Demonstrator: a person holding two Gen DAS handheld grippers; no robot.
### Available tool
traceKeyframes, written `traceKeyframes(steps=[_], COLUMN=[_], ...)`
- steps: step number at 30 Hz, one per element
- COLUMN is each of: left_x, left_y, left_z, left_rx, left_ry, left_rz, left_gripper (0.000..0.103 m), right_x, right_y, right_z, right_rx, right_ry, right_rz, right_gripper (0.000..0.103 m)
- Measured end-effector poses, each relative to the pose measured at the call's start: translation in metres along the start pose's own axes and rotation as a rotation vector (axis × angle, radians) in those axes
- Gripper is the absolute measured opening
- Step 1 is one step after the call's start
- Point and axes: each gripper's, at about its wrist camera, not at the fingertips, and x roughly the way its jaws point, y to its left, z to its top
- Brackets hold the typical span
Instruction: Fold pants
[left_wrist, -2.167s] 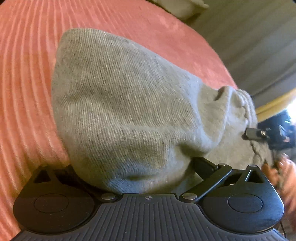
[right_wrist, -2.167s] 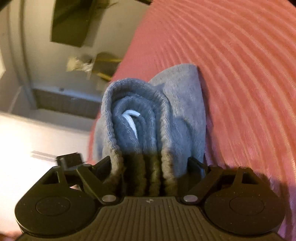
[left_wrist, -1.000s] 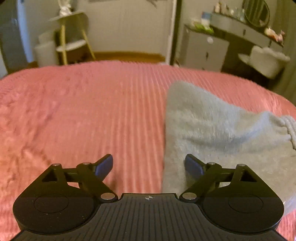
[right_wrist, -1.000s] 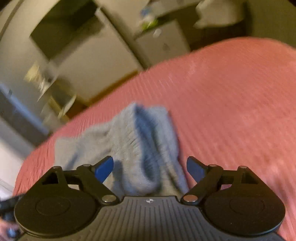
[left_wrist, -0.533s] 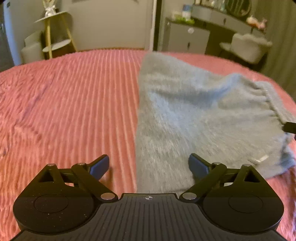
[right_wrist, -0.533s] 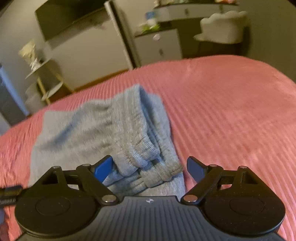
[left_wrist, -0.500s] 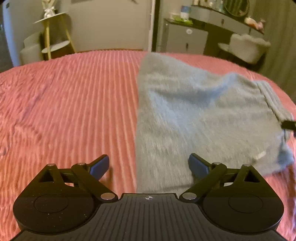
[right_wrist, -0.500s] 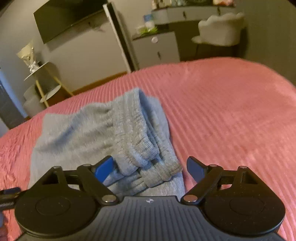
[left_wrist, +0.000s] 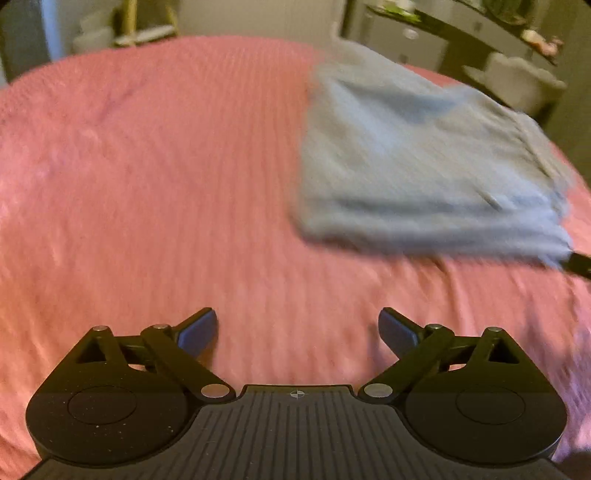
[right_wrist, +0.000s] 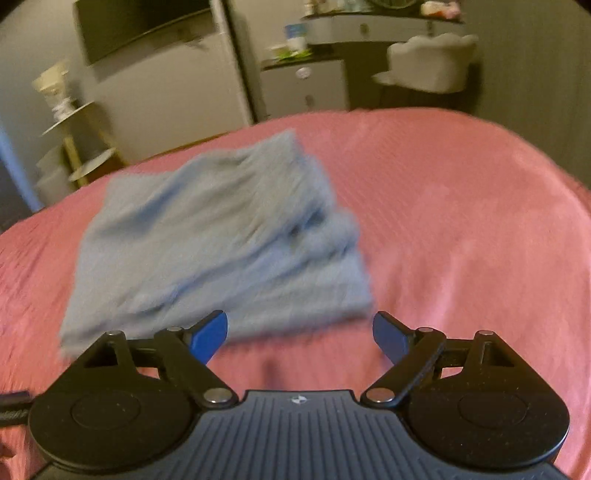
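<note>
The grey pants (left_wrist: 417, 170) lie folded in a thick stacked bundle on the pink ribbed bedspread (left_wrist: 155, 192). In the left wrist view they sit ahead and to the right, well clear of my left gripper (left_wrist: 297, 328), which is open with only bedspread between its fingers. In the right wrist view the pants (right_wrist: 218, 240) lie just ahead and to the left. My right gripper (right_wrist: 300, 332) is open too, empty, its left pad (right_wrist: 208, 336) close to the bundle's near edge. Both views are blurred by motion.
The bed's far edge curves in front of a grey wall with a dark screen (right_wrist: 144, 26), a small tiered stand (right_wrist: 70, 136), a grey cabinet (right_wrist: 306, 88) and a white chair (right_wrist: 432, 62). A dark gripper part (left_wrist: 578, 264) shows at the right edge.
Both grippers, shut on the pants two seconds ago, have let go. They have drawn back from the bundle, which now lies farther ahead on the bed; the left view has shifted left.
</note>
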Motion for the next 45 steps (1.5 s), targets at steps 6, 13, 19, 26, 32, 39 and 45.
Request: traceKeyframes(steps=[6, 13, 19, 26, 32, 39, 45], left_x=[-0.016, -0.041, -0.055, -0.060, -0.061, -0.046, -0.030], left_y=[-0.038, -0.033, -0.031, -0.038, -0.047, -0.061, -0.058], left_z=[-0.034, -0.031, -0.020, -0.011, -0.006, 0.001, 0.005], left_rx=[0.212, 0.111, 0.058, 0.112, 0.156, 0.191, 0.178], left_ry=[-0.010, -0.059, -0.108, -0.175, -0.229, -0.198, -0.143], left_rz=[0.091, 0.067, 0.071, 0.078, 0.025, 0.076, 0.085], left_gripper=[0.098, 0.099, 0.099, 0.101, 0.101, 0.101, 0.101], right_x=[-0.030, -0.037, -0.055, -0.068, -0.066, -0.045, -0.027], right_y=[0.025, 0.033, 0.051, 0.070, 0.068, 0.058, 0.060], right_z=[-0.060, -0.062, -0.058, -0.052, -0.038, -0.043, -0.044], right_rx=[-0.077, -0.123, -0.176, -0.262, -0.217, -0.158, -0.151], right_ry=[-0.020, 0.024, -0.001, -0.038, -0.048, -0.059, -0.028], right_rz=[-0.055, -0.116, -0.168, -0.215, -0.186, -0.203, -0.204], right_gripper=[0.086, 0.086, 0.086, 0.086, 0.086, 0.086, 0.086])
